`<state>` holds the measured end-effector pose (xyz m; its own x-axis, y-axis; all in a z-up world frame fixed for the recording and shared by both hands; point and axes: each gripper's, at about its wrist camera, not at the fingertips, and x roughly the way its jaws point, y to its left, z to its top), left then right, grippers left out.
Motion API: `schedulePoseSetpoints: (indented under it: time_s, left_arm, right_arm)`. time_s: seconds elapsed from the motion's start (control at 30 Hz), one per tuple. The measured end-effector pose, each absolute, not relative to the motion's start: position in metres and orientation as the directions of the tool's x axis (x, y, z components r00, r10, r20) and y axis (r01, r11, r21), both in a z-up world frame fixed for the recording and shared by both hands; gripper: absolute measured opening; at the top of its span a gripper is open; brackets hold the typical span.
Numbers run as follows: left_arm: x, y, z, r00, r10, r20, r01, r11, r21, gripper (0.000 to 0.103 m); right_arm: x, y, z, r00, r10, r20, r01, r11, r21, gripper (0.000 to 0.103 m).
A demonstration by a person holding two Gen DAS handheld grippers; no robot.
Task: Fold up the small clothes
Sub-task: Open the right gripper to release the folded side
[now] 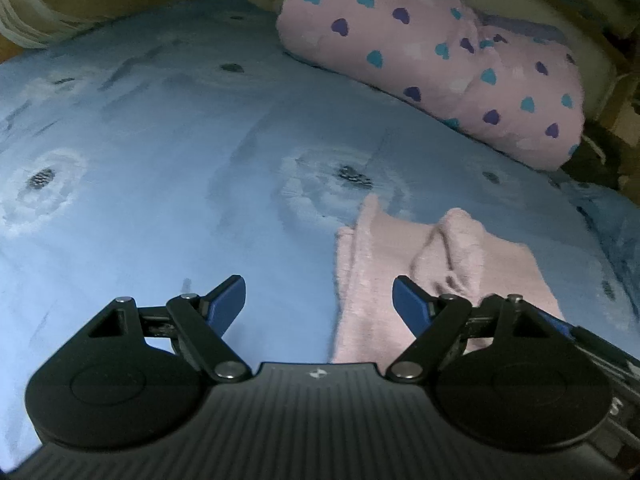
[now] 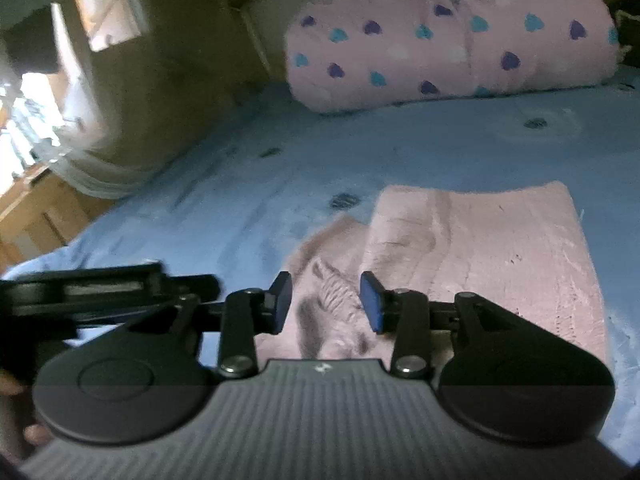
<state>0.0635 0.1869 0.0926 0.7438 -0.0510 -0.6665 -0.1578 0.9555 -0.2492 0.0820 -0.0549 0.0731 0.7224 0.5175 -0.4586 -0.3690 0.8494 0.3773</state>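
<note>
Pink garment [image 2: 472,248] lies on blue sheet [image 1: 160,128], mostly folded flat, near corner bunched; left gripper [image 1: 319,304] wide, empty; right gripper [image 2: 326,302] part-open over bunch, not pinching; final tidy left.

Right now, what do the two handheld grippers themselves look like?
Both match: the left gripper and right gripper have a matte black ribbed body, two round black discs at the sides, black linkage arms with silver pivot pins, blue pads on the jaws, and a small pale logo at the centre.
</note>
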Motion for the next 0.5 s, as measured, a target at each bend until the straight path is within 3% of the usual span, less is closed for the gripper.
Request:
schedulePoseSetpoints:
  time_s: [0.27,0.5]
  left_arm:
    - [0.066,0.152,0.092,0.744,-0.192,-0.64,-0.029,0.947,-0.319,0.084]
    - [0.077,0.107,0.082,0.734,-0.232,-0.639,0.057,0.958,-0.282,0.085]
  right_arm:
    - [0.048,-0.104,0.085,0.792,0.436,-0.428,-0.33,0.895,0.3,0.046]
    - [0.03,-0.153,0.068,0.824,0.313,-0.471,-0.207,0.942,0.264,0.051]
